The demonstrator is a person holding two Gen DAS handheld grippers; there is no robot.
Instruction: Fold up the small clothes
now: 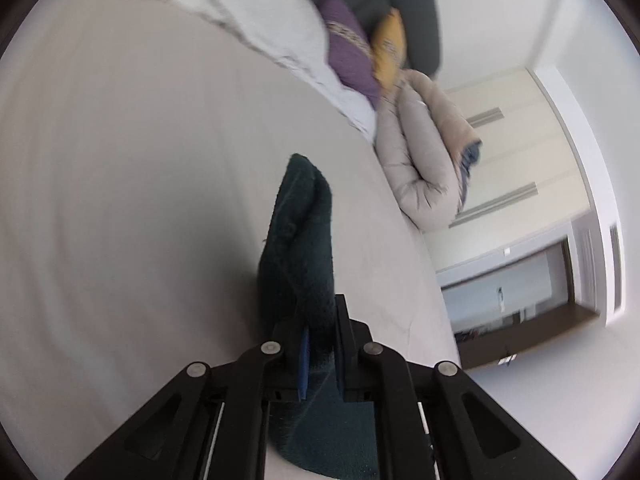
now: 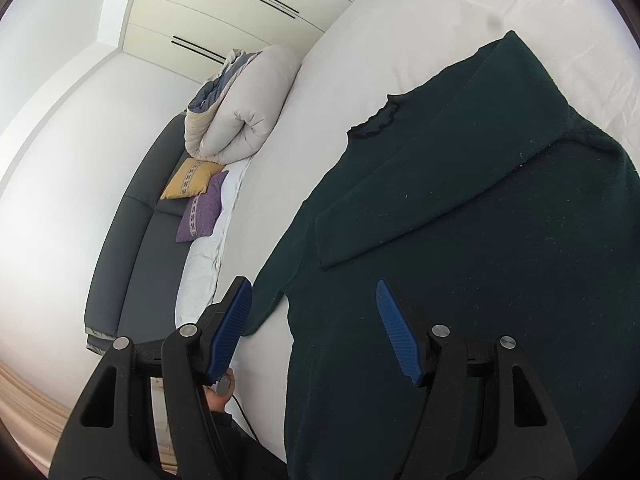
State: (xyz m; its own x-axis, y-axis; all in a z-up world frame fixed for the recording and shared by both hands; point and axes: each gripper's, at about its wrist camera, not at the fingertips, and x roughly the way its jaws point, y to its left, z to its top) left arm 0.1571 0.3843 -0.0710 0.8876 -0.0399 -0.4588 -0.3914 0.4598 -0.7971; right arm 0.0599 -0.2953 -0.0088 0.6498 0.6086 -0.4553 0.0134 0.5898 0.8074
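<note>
A dark green knitted garment (image 2: 460,208) lies spread on the white bed (image 2: 360,60), one part folded across its body. In the left wrist view my left gripper (image 1: 320,320) is shut on a bunched-up part of the dark green garment (image 1: 300,232), which rises lifted between the fingers above the sheet. In the right wrist view my right gripper (image 2: 316,320) hovers over the garment's near edge. It stands open, and its blue pads (image 2: 394,328) hold nothing between them.
A rolled beige duvet (image 2: 244,100) lies at the bed's edge, with a yellow cushion (image 2: 192,184) and a purple cushion (image 2: 204,212) on a dark sofa (image 2: 136,232) beside it. A white pillow (image 1: 248,12) sits farther off. Pale wardrobe doors (image 2: 224,8) stand behind.
</note>
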